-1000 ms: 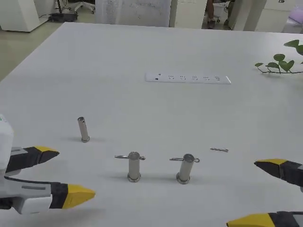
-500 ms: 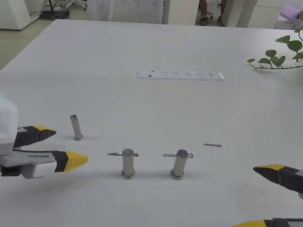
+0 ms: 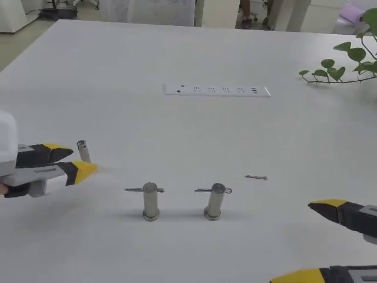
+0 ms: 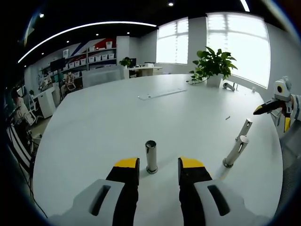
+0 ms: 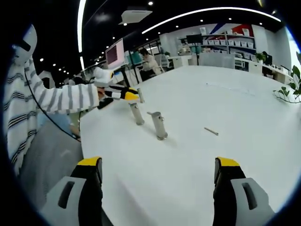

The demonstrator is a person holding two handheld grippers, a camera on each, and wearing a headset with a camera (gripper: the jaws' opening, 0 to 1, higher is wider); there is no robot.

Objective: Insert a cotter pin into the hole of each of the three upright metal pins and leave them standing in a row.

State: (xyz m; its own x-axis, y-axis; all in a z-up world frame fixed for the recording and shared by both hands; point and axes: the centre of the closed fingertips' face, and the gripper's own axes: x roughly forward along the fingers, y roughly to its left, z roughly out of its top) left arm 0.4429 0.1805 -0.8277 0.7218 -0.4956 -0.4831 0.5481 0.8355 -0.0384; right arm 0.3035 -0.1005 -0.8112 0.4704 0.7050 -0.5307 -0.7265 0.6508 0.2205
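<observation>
Three upright metal pins stand on the white tabletop [image 3: 177,135]. The bare pin [image 3: 83,151] stands at the person's left, set a little farther back than the others, between the parted yellow-tipped jaws of the left hand-held gripper [image 3: 82,160]. In the left gripper view the jaws flank it with a gap on each side, holding nothing. The second pin [image 3: 151,203] and third pin [image 3: 215,201] stand side by side nearer the person, each with a fitted cotter pin [image 3: 136,189] lying crosswise through its head. One loose cotter pin [image 3: 256,177] lies flat on the tabletop, to the right of the third pin and apart from it. The right hand-held gripper [image 3: 293,240] hangs at the lower right, jaws spread wide and empty. One white power strip [image 3: 217,90] lies farther back; one leafy plant [image 3: 347,59] is at the far right.
</observation>
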